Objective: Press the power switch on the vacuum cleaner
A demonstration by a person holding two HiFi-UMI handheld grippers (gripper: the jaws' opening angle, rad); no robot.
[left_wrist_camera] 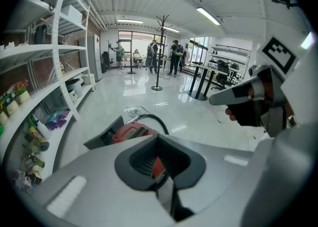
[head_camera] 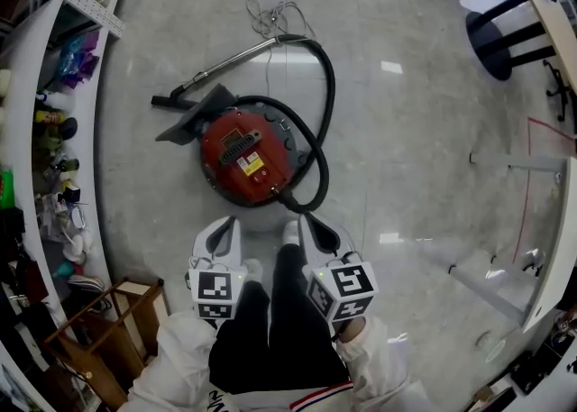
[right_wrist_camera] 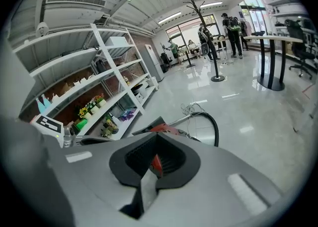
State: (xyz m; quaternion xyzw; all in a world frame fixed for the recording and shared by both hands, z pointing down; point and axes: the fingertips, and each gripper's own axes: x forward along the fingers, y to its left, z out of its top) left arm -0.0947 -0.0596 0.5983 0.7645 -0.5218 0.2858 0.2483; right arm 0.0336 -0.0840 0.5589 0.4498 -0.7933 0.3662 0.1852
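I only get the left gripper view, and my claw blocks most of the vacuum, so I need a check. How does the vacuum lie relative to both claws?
Observer: In the head view, the red vacuum cleaner sits on the floor just ahead of the left claw and right claw. Neither touches it.
Operator: Anything lying across its top?
Observer: The black hose curves along its far and right edges and runs to a metal wand beyond it. The middle of the top, with a yellow label, is uncovered.
Operator: And the right claw?
Observer: The right gripper view shows its jaws together with nothing between them.
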